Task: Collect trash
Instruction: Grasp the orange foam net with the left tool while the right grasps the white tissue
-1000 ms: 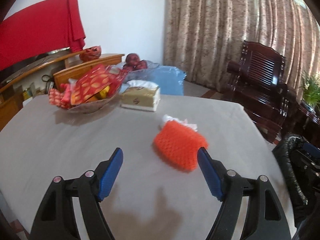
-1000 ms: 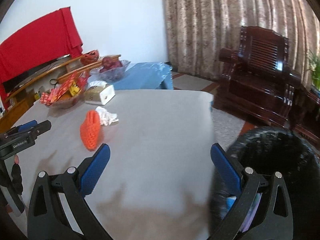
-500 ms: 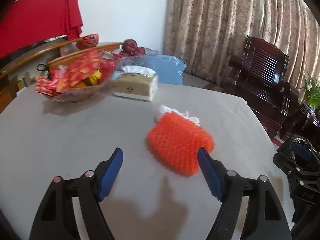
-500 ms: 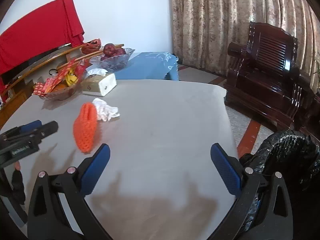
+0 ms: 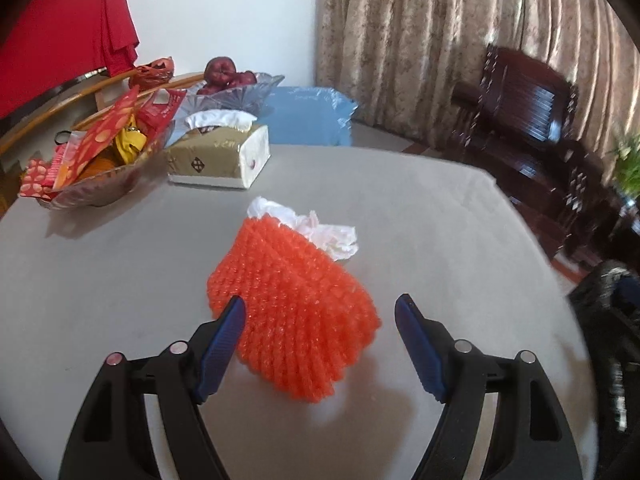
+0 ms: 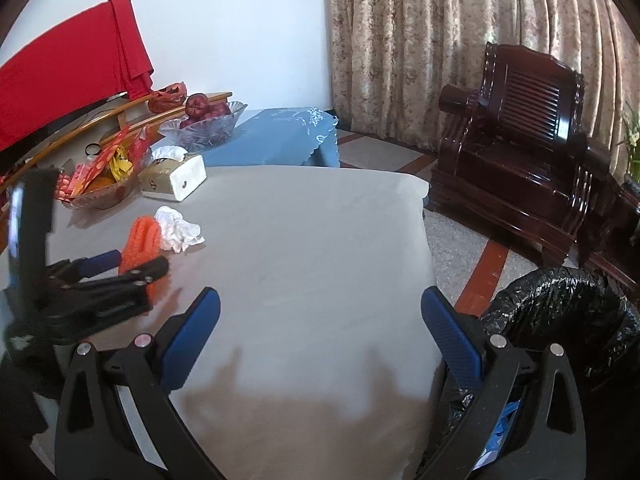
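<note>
An orange foam fruit net (image 5: 294,312) lies on the grey table (image 5: 100,280), with a crumpled white tissue (image 5: 320,232) just behind it. My left gripper (image 5: 320,316) is open, its blue fingers on either side of the net's near end. In the right wrist view the net (image 6: 142,246) and tissue (image 6: 178,230) lie at the left, with the left gripper (image 6: 132,266) around the net. My right gripper (image 6: 320,324) is open and empty over the table's near right part. A bin lined with a black bag (image 6: 560,320) stands beside the table at the right.
A tissue box (image 5: 220,156), a glass bowl of snacks (image 5: 96,160) and a glass bowl of apples (image 5: 232,88) stand at the table's far left. A dark wooden armchair (image 6: 520,160) and curtains are beyond the table. A blue-covered stool (image 6: 276,140) stands behind it.
My left gripper has moved forward so the orange net now lies between its open fingers. My right gripper has drawn back and turned slightly, staying open.
</note>
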Motion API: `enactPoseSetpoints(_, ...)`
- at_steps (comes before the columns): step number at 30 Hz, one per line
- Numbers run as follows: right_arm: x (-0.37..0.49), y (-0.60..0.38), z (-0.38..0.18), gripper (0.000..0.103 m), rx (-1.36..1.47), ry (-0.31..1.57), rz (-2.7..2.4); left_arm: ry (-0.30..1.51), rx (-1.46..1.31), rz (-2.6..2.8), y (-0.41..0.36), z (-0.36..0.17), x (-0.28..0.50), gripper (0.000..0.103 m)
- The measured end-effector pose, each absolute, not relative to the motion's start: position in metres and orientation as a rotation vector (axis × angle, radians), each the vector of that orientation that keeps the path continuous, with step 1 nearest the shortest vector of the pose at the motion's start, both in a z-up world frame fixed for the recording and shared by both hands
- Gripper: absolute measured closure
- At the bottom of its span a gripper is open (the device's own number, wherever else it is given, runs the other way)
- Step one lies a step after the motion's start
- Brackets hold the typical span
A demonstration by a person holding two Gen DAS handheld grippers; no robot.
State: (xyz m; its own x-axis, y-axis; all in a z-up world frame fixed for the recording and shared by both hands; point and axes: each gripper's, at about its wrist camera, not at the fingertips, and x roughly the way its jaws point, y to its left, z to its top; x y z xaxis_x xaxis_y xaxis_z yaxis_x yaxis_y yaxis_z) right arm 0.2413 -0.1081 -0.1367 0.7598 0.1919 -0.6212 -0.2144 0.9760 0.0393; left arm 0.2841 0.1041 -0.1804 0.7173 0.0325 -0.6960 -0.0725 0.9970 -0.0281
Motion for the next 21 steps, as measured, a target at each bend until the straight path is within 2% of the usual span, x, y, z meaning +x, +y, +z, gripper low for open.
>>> enactPoseSetpoints(1,0.241,-0.108,-0.138,0.005,-0.035,0.674,0.221,0.775,-0.049,0.069,0.104,-0.183,0.286,0.028)
enactPoseSetpoints(5,0.241,-0.104,-0.139,0.005,-0.040,0.677,0.231,0.784,-0.066,0.082,0.114,-0.186,0.287,0.070)
enactPoseSetpoints(7,0.241,-0.101,-0.139,0.005,-0.043,0.677,0.236,0.774,-0.103,0.070,0.124,-0.179,0.280,0.077)
enactPoseSetpoints(15,0.257,-0.061,-0.142,0.005,-0.036,0.679,0.309,0.668,-0.157,0.152,0.186,-0.143,0.231,0.078)
enactPoseSetpoints(21,0.285,-0.008,-0.147,0.005,-0.053,0.668,0.375,0.673,-0.155,0.247,0.230,-0.147,0.236,0.078)
